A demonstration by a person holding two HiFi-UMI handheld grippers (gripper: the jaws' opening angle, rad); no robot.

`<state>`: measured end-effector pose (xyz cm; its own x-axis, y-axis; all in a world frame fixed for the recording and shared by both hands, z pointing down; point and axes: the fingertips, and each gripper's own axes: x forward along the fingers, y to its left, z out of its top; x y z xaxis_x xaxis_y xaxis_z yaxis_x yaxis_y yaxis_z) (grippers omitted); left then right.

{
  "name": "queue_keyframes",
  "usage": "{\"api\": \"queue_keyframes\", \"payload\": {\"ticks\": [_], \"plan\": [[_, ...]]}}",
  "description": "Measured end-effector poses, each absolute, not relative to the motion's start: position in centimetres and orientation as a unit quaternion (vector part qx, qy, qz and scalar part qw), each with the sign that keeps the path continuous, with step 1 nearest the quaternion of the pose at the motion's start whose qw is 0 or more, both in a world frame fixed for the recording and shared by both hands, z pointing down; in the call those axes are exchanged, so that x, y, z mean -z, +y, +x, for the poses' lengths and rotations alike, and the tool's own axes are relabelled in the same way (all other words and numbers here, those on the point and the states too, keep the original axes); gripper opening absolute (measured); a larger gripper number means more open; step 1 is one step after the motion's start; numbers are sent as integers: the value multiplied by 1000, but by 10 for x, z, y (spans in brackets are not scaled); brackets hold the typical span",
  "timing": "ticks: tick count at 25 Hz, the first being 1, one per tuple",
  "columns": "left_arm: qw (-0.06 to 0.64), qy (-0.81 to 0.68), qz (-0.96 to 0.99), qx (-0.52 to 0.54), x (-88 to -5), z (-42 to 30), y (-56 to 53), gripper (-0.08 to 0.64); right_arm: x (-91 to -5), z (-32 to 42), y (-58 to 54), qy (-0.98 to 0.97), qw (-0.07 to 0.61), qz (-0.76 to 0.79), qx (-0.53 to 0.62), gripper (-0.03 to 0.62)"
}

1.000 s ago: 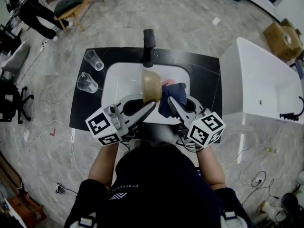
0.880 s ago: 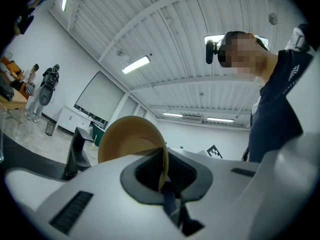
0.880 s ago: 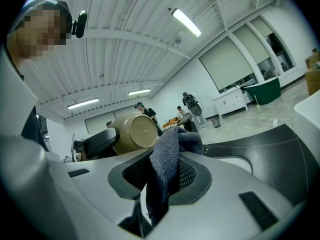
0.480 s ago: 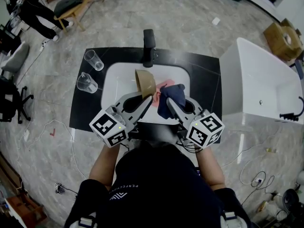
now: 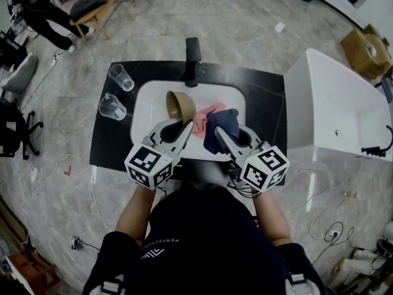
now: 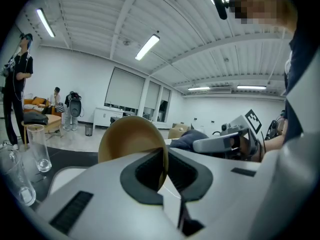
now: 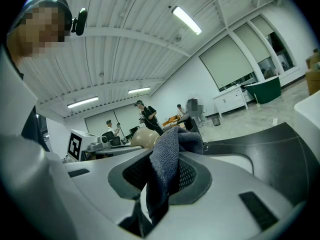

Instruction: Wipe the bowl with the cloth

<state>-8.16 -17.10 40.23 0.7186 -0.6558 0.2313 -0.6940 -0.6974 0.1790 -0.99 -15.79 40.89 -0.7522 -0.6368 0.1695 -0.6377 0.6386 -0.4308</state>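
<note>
Left gripper (image 5: 184, 125) is seen clamped on the rim of a tan bowl (image 5: 180, 105), which is held tilted over the white sink (image 5: 147, 103), just in front of the black faucet (image 5: 193, 60). A dark blue cloth (image 5: 222, 126) is pinched in the shut jaws of the right gripper (image 5: 216, 131), just beside the bowl. A pink item (image 5: 204, 118) is seen lying in the sink.

Shirt (image 5: 202, 226) back: small print, roughly "PERFECTION"; nothing else legible.
</note>
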Motion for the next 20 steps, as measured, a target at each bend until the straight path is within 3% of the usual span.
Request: {"api": "queue_keyframes", "payload": {"ticks": [20], "plan": [[155,-386,900,-128,-436,-83,-173,14,-418,-12,-160,-906,27,356,-228,92]]}}
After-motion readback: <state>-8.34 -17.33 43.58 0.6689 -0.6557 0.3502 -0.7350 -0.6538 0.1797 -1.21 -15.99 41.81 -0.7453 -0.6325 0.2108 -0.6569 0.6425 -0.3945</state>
